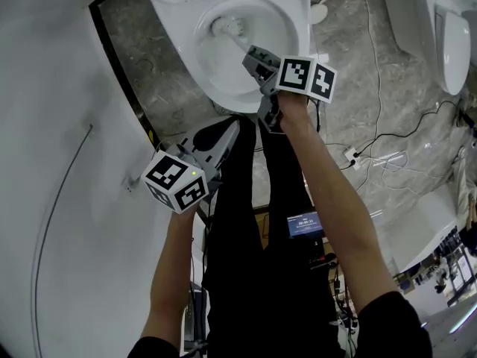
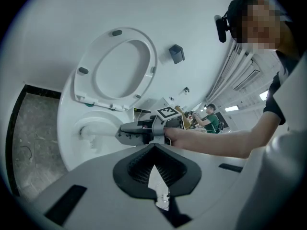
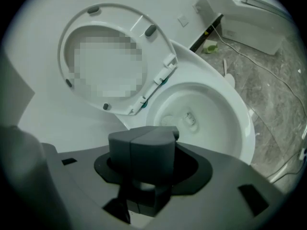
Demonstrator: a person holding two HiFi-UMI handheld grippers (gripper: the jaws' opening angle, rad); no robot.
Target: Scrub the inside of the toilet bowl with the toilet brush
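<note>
Your left tongs (image 1: 229, 129) sit nearest in the head view, low beside your leg and well clear of the toilet bowl (image 1: 294, 28). They taper to a point with nothing in them. Further out, your right tongs (image 1: 255, 60) reach over the front rim, clamped on the handle of the toilet brush (image 1: 231, 34). Its white head is down inside the bowl towards the back wall.

From the left gripper view, those left tongs are drawn almost together, only a thin wedge of light between the ribbed pads, and they are empty. Beyond them the raised seat (image 2: 117, 66) stands up, and the white handle runs straight out of the right tongs into the bowl.

From the right gripper view, the two dark pads are pressed flat against each other, hiding the handle. The bowl's glossy inside lies just past them.

I judge the brush to be light, with a stiff, smooth plastic handle and springy bristles. Because the handle is long, scrubbing pressure will try to twist it in the pads, more so if it is wet. Hold it on the upper handle, square across the pads, and don't knock the hard porcelain.
</note>
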